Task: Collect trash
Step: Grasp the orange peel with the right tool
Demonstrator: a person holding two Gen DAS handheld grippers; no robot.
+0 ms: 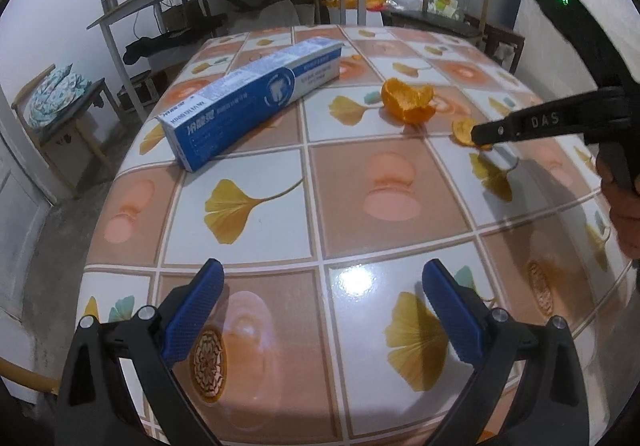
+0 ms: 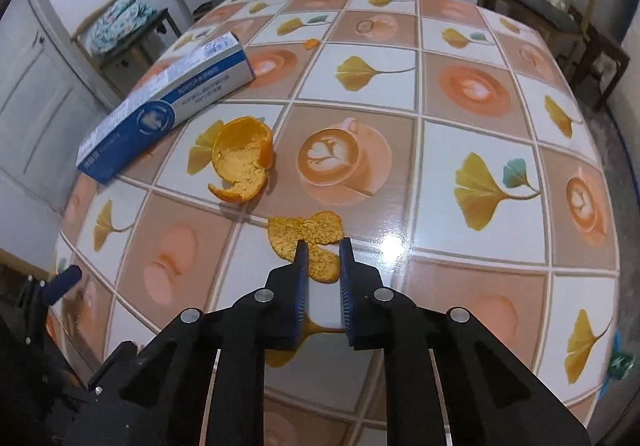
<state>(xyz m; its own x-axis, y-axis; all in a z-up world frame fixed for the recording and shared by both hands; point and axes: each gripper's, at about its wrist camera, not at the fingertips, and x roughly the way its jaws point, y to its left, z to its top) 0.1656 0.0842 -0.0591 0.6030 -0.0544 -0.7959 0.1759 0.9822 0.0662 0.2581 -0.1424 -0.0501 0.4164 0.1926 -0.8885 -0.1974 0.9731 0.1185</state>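
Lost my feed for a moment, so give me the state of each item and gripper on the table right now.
Small peel piece: flat on the table, between the right fingertips.
Large peel: curled open, untouched.
Toothpaste box: lying flat, untouched.
Right gripper: nearly shut around the small peel piece.
Left gripper: open, empty.

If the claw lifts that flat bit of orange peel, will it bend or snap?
Probably bend: the small peel piece already lies curled and split on the table. It looks thin, so likely very light. The right gripper has its fingers closing around the peel's edge; a narrow bite like that might tear it.
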